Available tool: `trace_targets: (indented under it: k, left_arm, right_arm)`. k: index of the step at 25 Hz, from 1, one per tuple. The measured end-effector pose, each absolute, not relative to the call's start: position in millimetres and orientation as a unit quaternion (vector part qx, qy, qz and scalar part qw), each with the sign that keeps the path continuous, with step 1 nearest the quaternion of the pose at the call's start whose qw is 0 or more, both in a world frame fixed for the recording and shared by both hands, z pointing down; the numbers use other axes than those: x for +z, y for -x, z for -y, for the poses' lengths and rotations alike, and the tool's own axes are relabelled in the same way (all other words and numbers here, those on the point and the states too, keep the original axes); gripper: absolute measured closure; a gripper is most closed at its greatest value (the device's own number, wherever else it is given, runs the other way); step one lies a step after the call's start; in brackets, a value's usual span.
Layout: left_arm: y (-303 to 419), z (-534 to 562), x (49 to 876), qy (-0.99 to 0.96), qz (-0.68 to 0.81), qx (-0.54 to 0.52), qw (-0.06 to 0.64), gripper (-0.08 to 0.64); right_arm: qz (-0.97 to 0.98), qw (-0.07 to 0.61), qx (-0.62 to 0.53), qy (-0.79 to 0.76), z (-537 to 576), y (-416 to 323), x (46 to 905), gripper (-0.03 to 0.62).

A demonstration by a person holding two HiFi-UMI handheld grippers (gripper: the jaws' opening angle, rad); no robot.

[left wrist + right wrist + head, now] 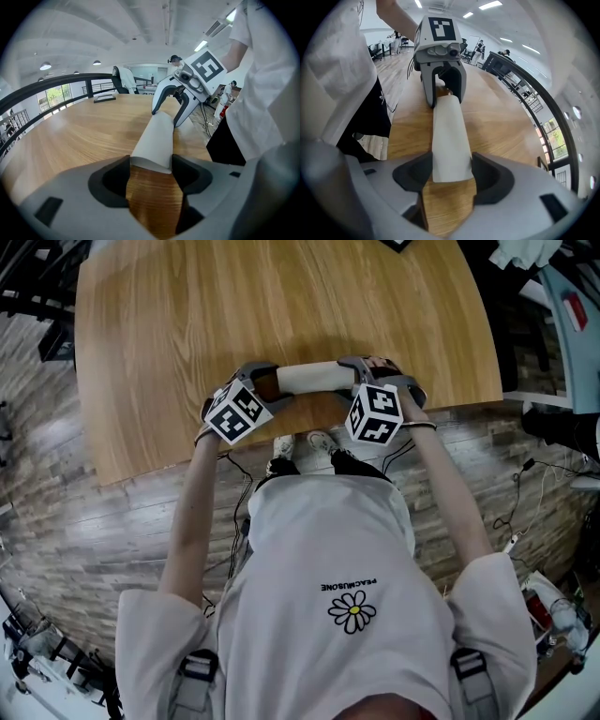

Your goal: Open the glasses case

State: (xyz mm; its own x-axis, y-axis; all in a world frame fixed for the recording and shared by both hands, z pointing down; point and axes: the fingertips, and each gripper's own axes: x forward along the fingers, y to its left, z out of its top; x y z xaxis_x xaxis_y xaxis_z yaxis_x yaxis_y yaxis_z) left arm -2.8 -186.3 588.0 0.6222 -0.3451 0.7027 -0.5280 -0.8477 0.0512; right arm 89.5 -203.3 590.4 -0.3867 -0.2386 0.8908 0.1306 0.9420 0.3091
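A long pale grey glasses case (314,377) lies closed near the front edge of the wooden table (234,306), set crosswise in front of me. My left gripper (265,381) clasps its left end; in the left gripper view the case (154,136) fills the gap between the dark pads (112,180). My right gripper (361,371) straddles the right end, pointing steeply down. In the right gripper view the case (449,136) sits between both pads (490,176), its sides touching them. Each gripper view shows the other gripper at the case's far end.
The table's front edge (281,442) runs just below the grippers, with wood-pattern floor and my feet (300,446) beyond it. A dark flat object (104,98) lies on the table far behind. Railings and cables surround the table.
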Motion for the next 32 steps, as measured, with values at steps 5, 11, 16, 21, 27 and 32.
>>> trace_targets:
  k: [5, 11, 16, 21, 27, 32]
  left_arm:
    - [6, 185, 588, -0.892, 0.244, 0.359, 0.128, 0.265]
    - [4, 187, 588, -0.892, 0.247, 0.358, 0.124, 0.264]
    - [3, 186, 590, -0.891, 0.246, 0.359, 0.130, 0.262]
    - [2, 186, 589, -0.891, 0.248, 0.357, 0.130, 0.256]
    - [3, 186, 588, -0.892, 0.250, 0.355, 0.126, 0.246]
    - [5, 184, 586, -0.889, 0.272, 0.350, 0.113, 0.242]
  right_arm:
    - [0.816, 0.557, -0.155, -0.015, 202, -87, 590, 0.330]
    - [0.816, 0.572, -0.070, 0.040, 207, -87, 583, 0.330]
    - [0.795, 0.598, -0.006, 0.100, 214, -86, 575, 0.330]
    - [0.787, 0.608, 0.007, 0.106, 218, -88, 570, 0.328]
    - [0.794, 0.600, 0.020, 0.100, 218, -86, 565, 0.328]
    - [0.797, 0.592, 0.056, 0.104, 217, -87, 566, 0.328]
